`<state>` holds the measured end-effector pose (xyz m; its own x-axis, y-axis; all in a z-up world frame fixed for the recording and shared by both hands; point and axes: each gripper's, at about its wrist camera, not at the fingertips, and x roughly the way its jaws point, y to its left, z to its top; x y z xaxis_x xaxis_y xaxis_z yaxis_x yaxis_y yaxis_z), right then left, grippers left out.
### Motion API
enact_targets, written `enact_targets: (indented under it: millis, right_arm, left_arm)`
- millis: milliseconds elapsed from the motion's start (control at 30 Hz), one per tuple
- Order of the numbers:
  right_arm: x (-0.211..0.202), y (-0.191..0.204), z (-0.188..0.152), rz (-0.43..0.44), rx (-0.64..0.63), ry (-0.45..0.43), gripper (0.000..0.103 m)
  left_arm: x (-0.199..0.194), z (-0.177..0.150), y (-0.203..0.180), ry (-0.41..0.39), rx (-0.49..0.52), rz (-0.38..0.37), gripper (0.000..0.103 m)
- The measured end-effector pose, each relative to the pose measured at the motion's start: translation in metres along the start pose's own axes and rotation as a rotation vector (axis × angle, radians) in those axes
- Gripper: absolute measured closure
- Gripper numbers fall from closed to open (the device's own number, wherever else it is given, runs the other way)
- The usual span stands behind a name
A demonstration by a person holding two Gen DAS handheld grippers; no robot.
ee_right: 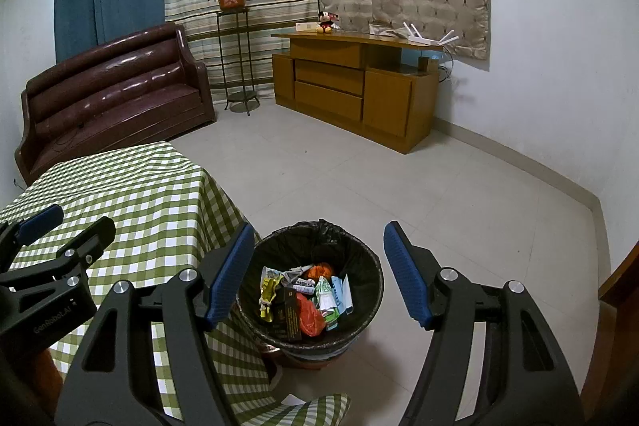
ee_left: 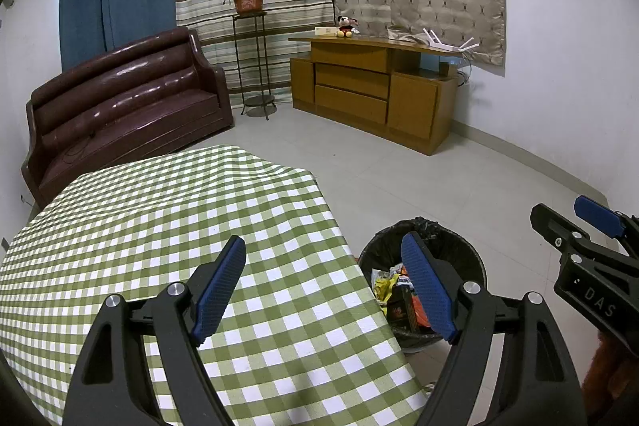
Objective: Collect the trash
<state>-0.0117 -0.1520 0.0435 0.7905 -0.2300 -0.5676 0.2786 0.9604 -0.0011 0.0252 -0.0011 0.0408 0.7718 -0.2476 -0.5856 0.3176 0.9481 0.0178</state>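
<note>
We see the table [ee_left: 167, 210] under its green checked cloth, and beside it on the floor the black-lined bin [ee_right: 361, 266] holding the trash [ee_right: 307, 296]. Our right gripper [ee_right: 319, 276] hangs above the bin, fingers spread and empty, the trash showing between them below. Our left gripper [ee_left: 325, 288] is likewise released, straddling the table edge with the bin behind its right finger.

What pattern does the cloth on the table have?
Green-and-white checked tablecloth, clearest in the left wrist view.

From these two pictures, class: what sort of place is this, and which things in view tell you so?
Most likely a living room in a home. A brown leather sofa stands by curtained walls, a wooden sideboard carries a soft toy, and a table with a green checked cloth stands beside a lined waste bin holding wrappers.
</note>
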Motion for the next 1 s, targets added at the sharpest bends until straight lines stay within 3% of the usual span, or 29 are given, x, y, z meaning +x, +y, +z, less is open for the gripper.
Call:
enact_targets:
  millis: [1000]
  right_arm:
    - [0.0002, 0.0007, -0.0011, 0.000, -0.001, 0.001, 0.037]
  left_arm:
    - [-0.0028, -0.0020, -0.0003, -0.018, 0.009, 0.006, 0.025]
